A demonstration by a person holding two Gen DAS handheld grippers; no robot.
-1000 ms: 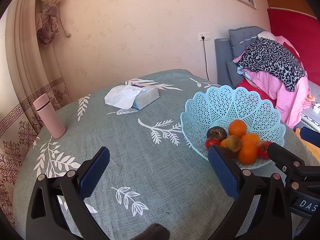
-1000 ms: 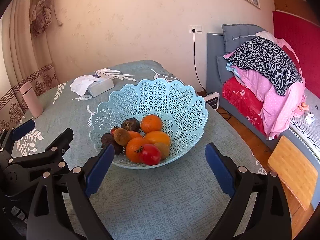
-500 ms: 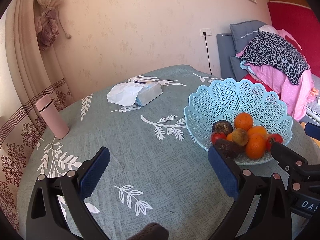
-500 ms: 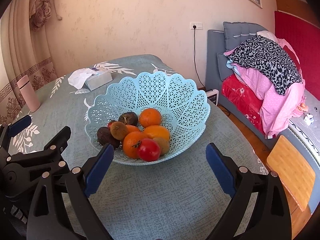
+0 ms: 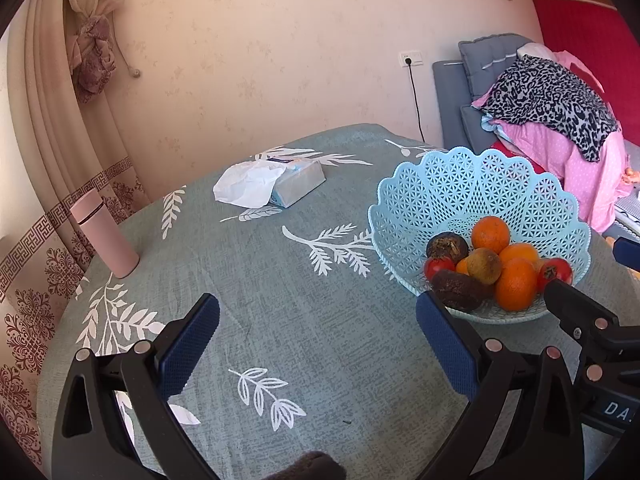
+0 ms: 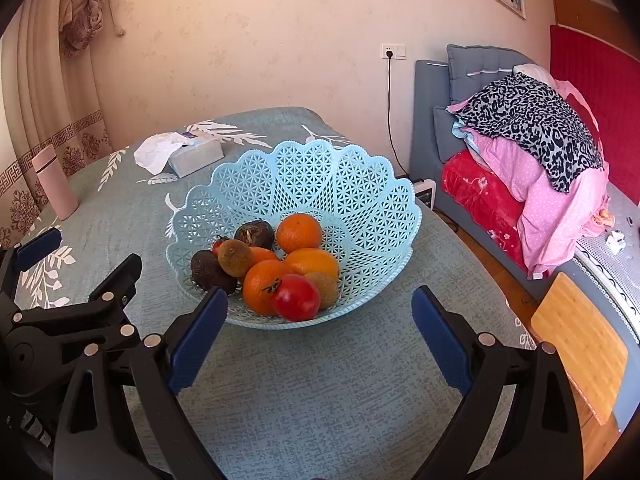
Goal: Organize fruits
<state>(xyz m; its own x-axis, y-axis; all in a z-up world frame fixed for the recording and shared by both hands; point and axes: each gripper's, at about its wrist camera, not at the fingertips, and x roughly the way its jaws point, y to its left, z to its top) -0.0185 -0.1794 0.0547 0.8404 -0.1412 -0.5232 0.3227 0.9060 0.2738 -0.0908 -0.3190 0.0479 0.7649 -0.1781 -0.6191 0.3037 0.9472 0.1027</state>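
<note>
Counter (image 5: 280, 320), round and covered in a grey-green cloth printed with white leaf sprays, fills most of both wrist views. Basket (image 6: 360, 200), a pale blue lattice bowl with a scalloped rim, stands on the counter directly ahead of the right claw and to the right of the left claw. Right claw (image 6: 320, 328) hangs just short of the basket's near rim, its blue pads spread wide and nothing between them. Left claw (image 5: 318, 344) is likewise wide and empty, poised over bare cloth, its right pad lying near the basket edge. Tissue box (image 5: 298, 184), with a white sheet pulled loose, lies toward the far side of the counter; pink bottle (image 5: 105, 234) stands upright near the left edge. Fruits (image 6: 276, 268) are heaped in the near part of the basket: several oranges, a red tomato-like fruit (image 6: 297, 297) at the front, two brownish kiwi-like pieces and two dark, wrinkled ones.

Judged from this arrangement, all visible fruit already sits in the basket, so the work appears to be at or near its end, or between steps. Any further pick would call for a descent over the rim onto one rounded fruit. Fruit beneath the top layer is hidden, the dark pieces cannot be identified, and the counter's near edge is cut off by the claws.
</note>
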